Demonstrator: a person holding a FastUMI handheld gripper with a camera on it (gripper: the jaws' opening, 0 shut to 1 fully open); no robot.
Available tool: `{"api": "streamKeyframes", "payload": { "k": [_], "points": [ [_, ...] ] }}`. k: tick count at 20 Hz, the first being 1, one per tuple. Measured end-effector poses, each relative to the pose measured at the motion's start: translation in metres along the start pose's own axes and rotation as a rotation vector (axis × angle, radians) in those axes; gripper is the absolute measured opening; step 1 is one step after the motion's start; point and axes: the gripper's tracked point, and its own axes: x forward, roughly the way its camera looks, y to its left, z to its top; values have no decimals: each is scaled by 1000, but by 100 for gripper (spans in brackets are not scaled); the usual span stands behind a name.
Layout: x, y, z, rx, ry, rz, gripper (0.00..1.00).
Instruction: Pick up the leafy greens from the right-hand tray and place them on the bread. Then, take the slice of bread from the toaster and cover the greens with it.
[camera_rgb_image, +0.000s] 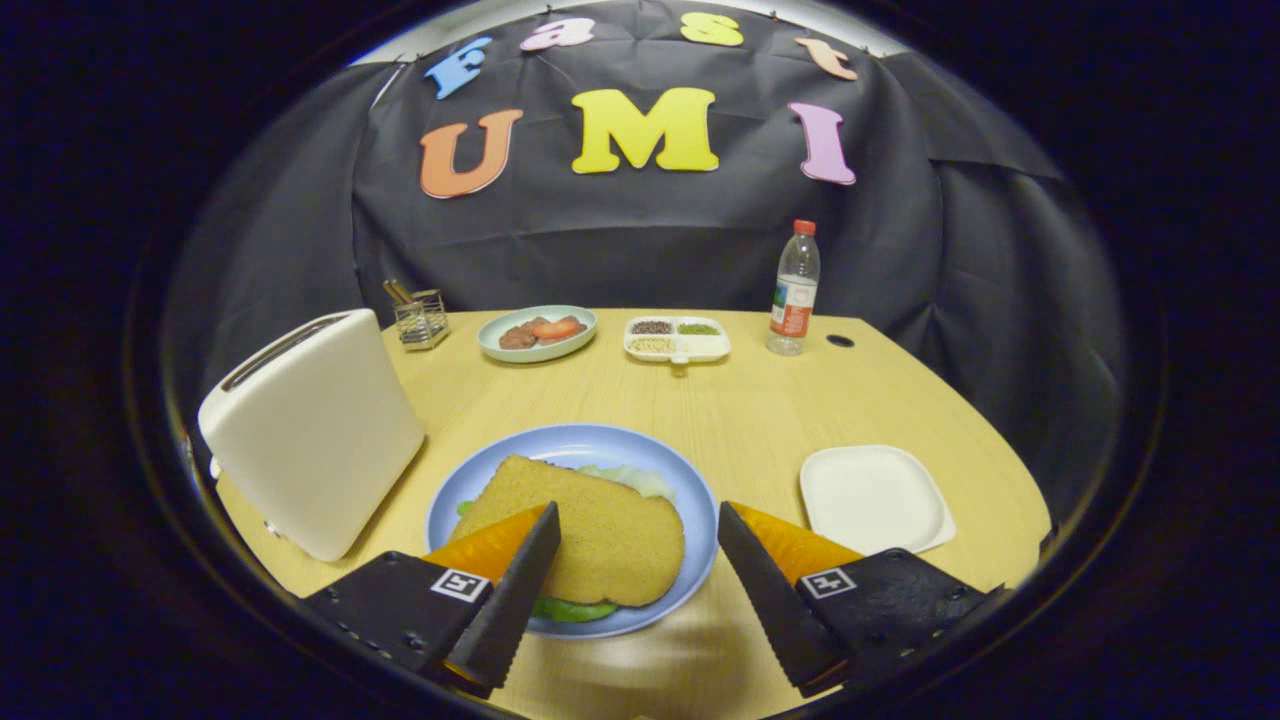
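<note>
Holding my gripper (637, 522) spread wide and gripping nothing, I look down on the blue plate (700, 520) between and just ahead of its fingers. A slice of bread (590, 530) covers the leafy greens (570, 608), which peek out at its edges. Left of the fingers stands the toaster (310, 430); right of them lies the white tray (873, 497).

Soft, even overhead light brightens my table (760, 400); fisheye bends its edges, and the near tabletop between my fingers (505, 590) blurs.
</note>
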Motion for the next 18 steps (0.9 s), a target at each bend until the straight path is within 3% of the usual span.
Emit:
{"api": "streamKeyframes", "payload": {
  "k": [6, 12, 18],
  "points": [
    [-57, 7, 36, -9, -107, -12, 97],
    [-137, 3, 92, -32, -311, -68, 96],
    [-213, -23, 128, 33, -485, -80, 95]
  ]
}}
